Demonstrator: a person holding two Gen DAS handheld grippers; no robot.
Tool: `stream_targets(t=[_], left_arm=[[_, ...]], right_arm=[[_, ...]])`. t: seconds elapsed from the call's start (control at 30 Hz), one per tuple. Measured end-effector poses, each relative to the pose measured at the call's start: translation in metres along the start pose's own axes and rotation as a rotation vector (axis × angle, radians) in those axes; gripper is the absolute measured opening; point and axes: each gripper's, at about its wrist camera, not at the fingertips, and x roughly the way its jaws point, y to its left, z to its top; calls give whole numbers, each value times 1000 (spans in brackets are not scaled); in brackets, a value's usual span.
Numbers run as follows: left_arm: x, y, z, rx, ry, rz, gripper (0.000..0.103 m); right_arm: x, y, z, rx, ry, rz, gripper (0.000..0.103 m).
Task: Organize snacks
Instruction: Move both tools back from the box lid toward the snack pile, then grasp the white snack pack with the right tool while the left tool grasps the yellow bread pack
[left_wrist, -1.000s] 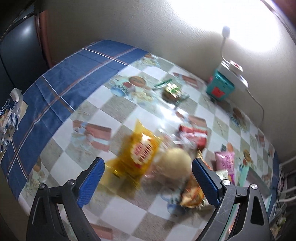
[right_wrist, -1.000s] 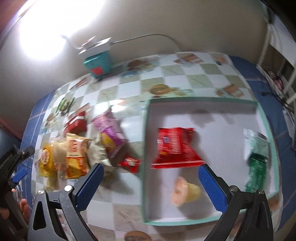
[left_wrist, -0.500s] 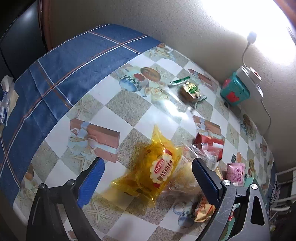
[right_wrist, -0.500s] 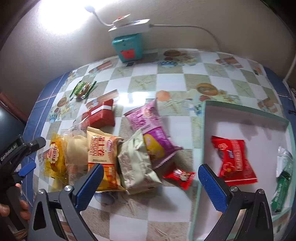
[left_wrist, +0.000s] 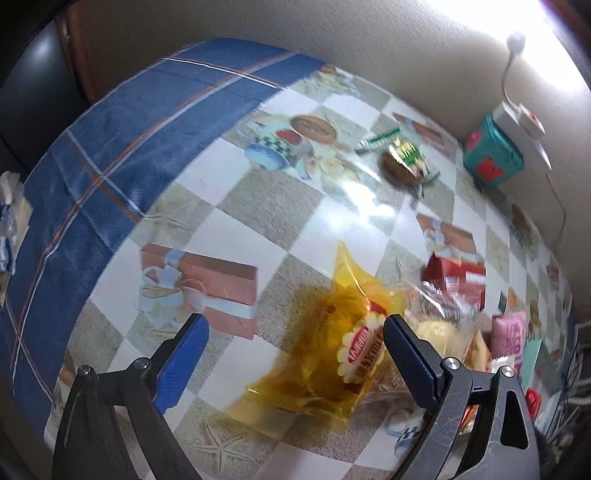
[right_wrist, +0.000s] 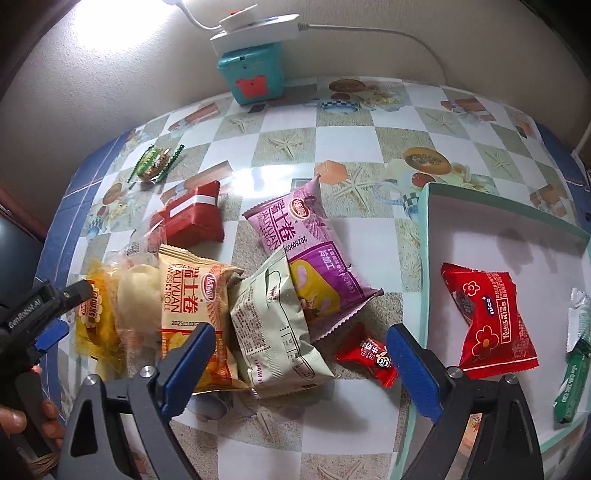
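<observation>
A pile of snack packets lies on the checked table. In the right wrist view my open, empty right gripper hovers over a pale green packet, between an orange Swiss-roll packet and a small red candy. A purple packet and a red packet lie behind. The green-rimmed tray at right holds a red packet and a green one. My left gripper is open and empty over the yellow packet; it also shows in the right wrist view.
A teal box with a white power strip stands against the back wall. A small green-edged wrapped snack lies at the far left. The table's blue border runs along the left edge.
My right gripper has swung left from over the tray to over the snack pile and come lower. My left gripper has shifted left and closer to the yellow packet.
</observation>
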Motion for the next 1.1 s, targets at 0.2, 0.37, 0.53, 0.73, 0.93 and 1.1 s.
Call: stream_targets(t=[0.2,0.37,0.53,0.73,0.93,1.1], left_arm=[[10,-14,-5,67,25,23,95],[13,-2,-5,-4,21,46,95],[13,17,-5,-74,16,47,95],[13,23,-10,-79,33,23,92],[18,6,-7,-16,55,48,89],[18,-5,-1,12,50,84,89]], right_arm=[[4,0,-2,-3,14,3,92],[6,0,-2,0,22,1,86],[11,2,-3,-9,37,5,85],[17,7,-5,-41,44,-17,85],[28,6,-7,-63,68,-38,83],[30,8,-10,-100,67,-68,83]])
